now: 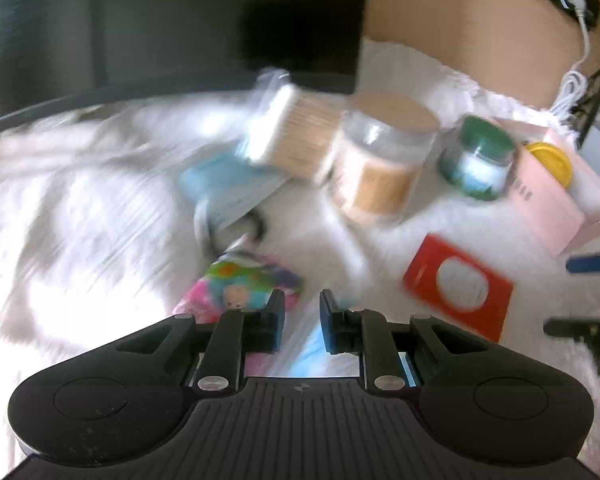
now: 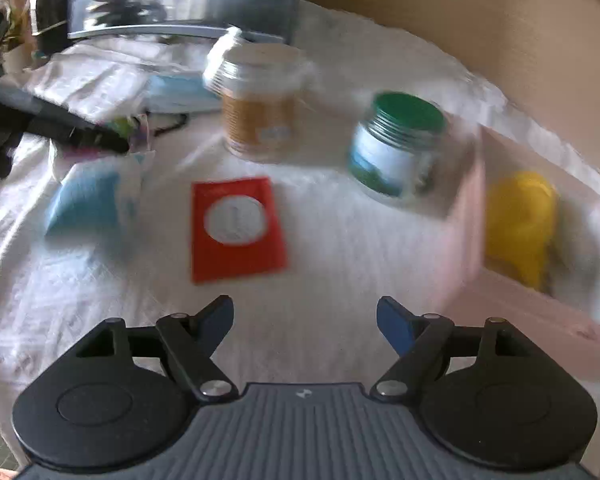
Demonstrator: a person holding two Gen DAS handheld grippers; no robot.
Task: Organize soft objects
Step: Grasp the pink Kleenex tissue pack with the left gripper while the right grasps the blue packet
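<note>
Soft stuff on white cloth (image 2: 340,240)

Our L gripper (image 1: 302,312) nips a clear bag (image 1: 300,344); R gripper (image 2: 305,320) wide apart, empty, near red packet (image 2: 236,228).

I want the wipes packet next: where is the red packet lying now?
The red packet lies flat on the white cloth, centre-left in the right wrist view, ahead of the right gripper.

counts: 2 jars, tan lid (image 2: 260,100) and green lid (image 2: 398,144). 1 red packet (image 2: 236,228). 1 pink box (image 2: 512,292) with 1 yellow item (image 2: 520,220) inside. 1 swab box (image 1: 292,132). 1 colourful pouch (image 1: 240,284). blue packs: at least 2 ( (image 2: 88,200), (image 2: 180,92)); blur, can't confirm more.
</note>
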